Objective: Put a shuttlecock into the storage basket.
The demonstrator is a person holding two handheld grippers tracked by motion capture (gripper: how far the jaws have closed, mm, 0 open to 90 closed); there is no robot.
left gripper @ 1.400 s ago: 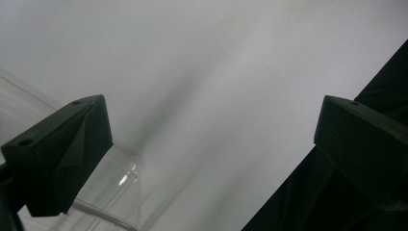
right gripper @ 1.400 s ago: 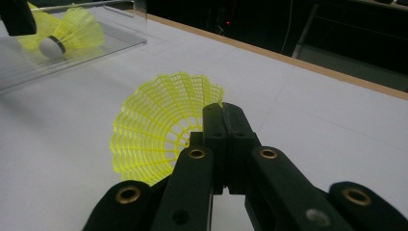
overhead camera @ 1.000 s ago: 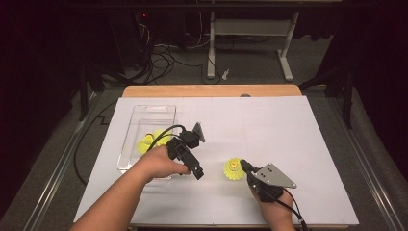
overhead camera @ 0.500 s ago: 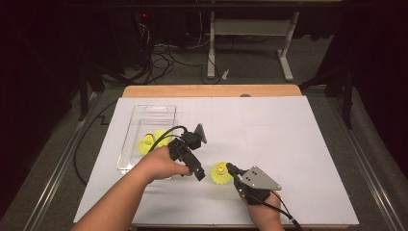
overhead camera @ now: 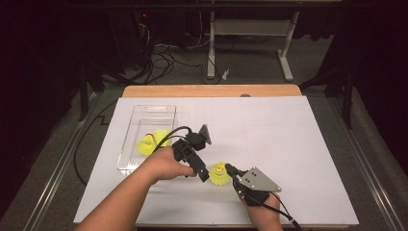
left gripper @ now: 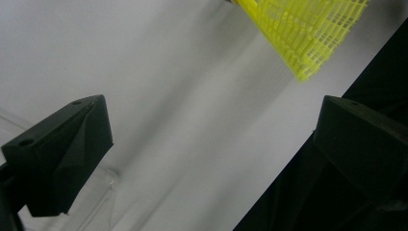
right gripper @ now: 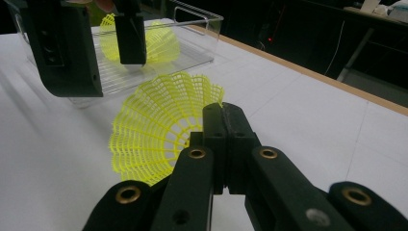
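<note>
A yellow mesh shuttlecock (overhead camera: pixel 219 174) hangs low over the white table cover, its skirt (right gripper: pixel 154 130) fanned out in front of my right gripper (overhead camera: pixel 232 170). The right jaws (right gripper: pixel 223 120) are pressed together on its skirt edge. My left gripper (overhead camera: pixel 202 168) sits just left of the shuttlecock, jaws pointing down and toward it. In the left gripper view the gripper (left gripper: pixel 214 113) stands open, and the shuttlecock's skirt (left gripper: pixel 308 33) is above and beyond the gap, not between the jaws.
A clear plastic tray (overhead camera: pixel 126 154) stands left of the hands with yellow shuttlecocks (overhead camera: pixel 151 141) inside; the right gripper view shows the tray's rim (right gripper: pixel 199 19). The table's wooden edge (overhead camera: pixel 211 90) runs along the back. Cables and a stand's legs lie on the floor beyond.
My right gripper has moved left with the shuttlecock, bringing it close to the left gripper's jaws. The left hand has stayed in place.
</note>
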